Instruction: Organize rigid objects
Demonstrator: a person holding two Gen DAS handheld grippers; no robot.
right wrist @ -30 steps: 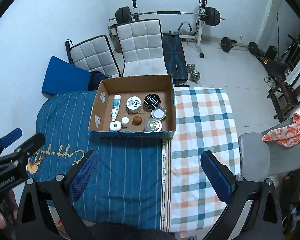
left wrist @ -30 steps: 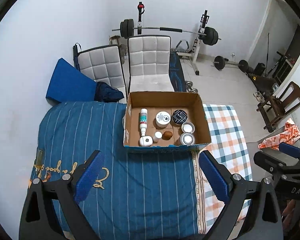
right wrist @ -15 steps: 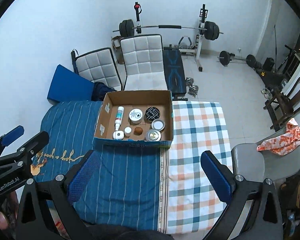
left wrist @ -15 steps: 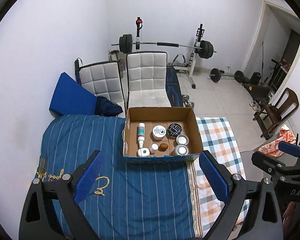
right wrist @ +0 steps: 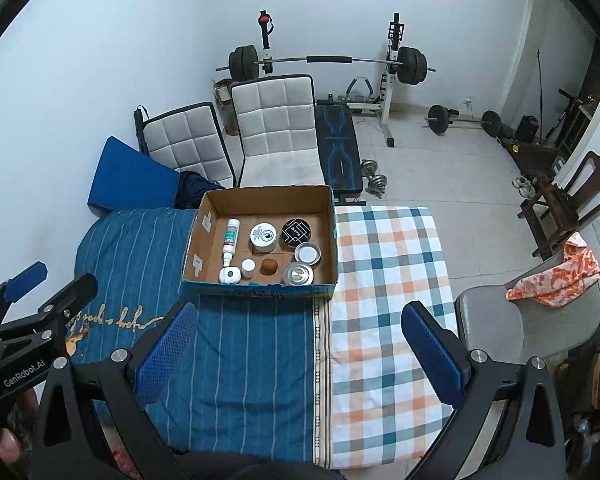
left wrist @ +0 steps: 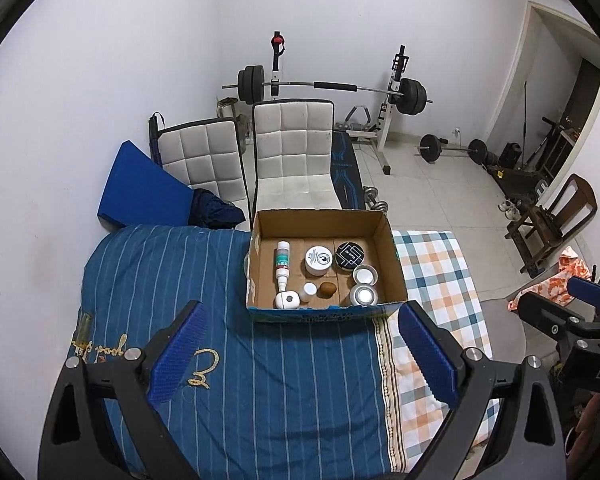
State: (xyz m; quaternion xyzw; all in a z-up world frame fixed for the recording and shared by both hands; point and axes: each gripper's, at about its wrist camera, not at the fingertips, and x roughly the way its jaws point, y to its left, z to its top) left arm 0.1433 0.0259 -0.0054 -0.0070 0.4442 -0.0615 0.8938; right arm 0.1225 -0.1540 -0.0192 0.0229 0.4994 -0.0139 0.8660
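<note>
I hold my left gripper (left wrist: 300, 354) and right gripper (right wrist: 302, 350) high above the bed, jaws wide, empty. Well ahead, the open brown cardboard box (left wrist: 397, 280) holds a white tube (left wrist: 282, 261), round jars and tins.

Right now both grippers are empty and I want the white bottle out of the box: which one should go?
Probably left. The bottle lies at the box's left end. The left gripper faces the box squarely; the right gripper sits further right. Both are open.
</note>
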